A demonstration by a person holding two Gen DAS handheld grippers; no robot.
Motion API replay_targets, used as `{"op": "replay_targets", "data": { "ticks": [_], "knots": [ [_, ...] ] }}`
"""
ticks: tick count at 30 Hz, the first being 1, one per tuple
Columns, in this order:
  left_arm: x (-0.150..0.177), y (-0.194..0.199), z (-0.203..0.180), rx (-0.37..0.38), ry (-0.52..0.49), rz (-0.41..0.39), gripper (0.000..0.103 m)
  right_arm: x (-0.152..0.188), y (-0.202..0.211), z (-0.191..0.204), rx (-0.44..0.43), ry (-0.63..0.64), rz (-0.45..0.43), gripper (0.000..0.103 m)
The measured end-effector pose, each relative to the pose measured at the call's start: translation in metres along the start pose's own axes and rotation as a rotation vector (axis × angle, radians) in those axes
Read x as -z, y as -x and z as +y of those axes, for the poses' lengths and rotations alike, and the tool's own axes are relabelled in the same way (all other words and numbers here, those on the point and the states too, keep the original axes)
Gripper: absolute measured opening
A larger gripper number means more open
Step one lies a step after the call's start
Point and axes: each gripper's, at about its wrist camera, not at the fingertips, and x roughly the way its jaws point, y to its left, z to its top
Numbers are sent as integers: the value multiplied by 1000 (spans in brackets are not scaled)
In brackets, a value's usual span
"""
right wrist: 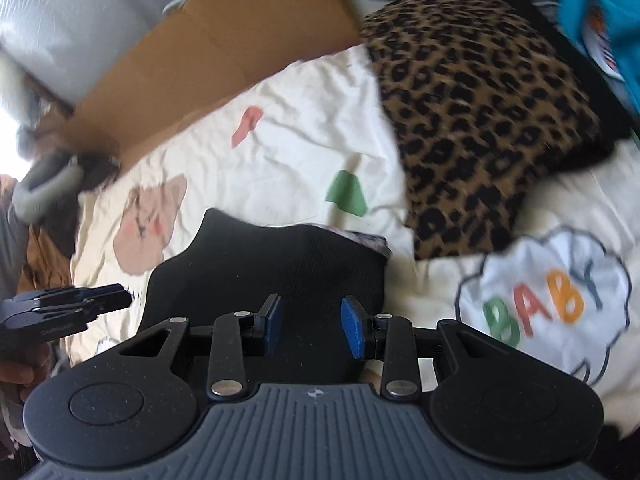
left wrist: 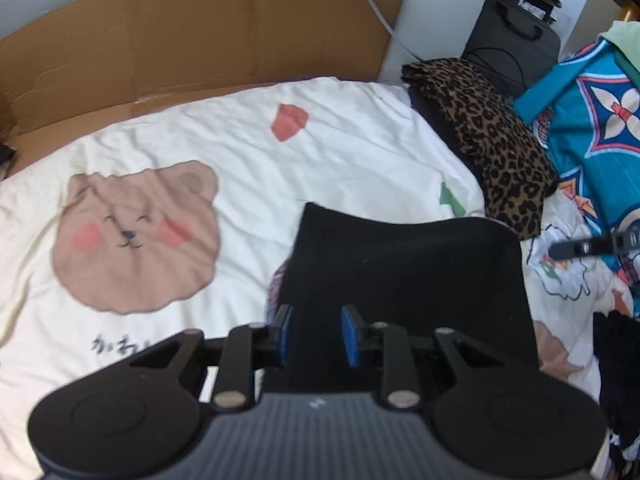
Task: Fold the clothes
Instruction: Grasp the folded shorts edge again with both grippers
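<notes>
Black folded garment (left wrist: 404, 280) lies on the bed sheet (left wrist: 248, 152), both grippers' fingers apart.

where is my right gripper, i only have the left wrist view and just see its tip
Observer: The right gripper is above the black garment, jaws open.
Operator: what's that cloud patch beside it
Observer: It is a print on the sheet, to the gripper's right, and it reads BABY.
Operator: can you see my left gripper from there
Observer: Yes, the left gripper comes in from the left edge of the right wrist view and points at the garment's left side.
</notes>
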Motion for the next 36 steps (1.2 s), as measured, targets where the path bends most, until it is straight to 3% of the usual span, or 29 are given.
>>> {"op": "replay_targets", "data": {
  "ticks": [8,15,21,29,36],
  "knots": [
    [5,-38,-1,53,-20,13,27,47,-4,-13,-51,-64,-104,40],
    [16,-58,9,76,-23,-28,28,80,-28,-27,-101,-133,-93,40],
    [14,-65,0,42,-80,-24,29,76,-33,-35,-91,-106,-65,40],
    [14,-67,2,33,-41,-19,29,72,-50,-59,-141,-230,-100,40],
    [9,-67,-11,-27,-63,8,28,72,-62,-60,-199,-274,-97,37]
  ]
}}
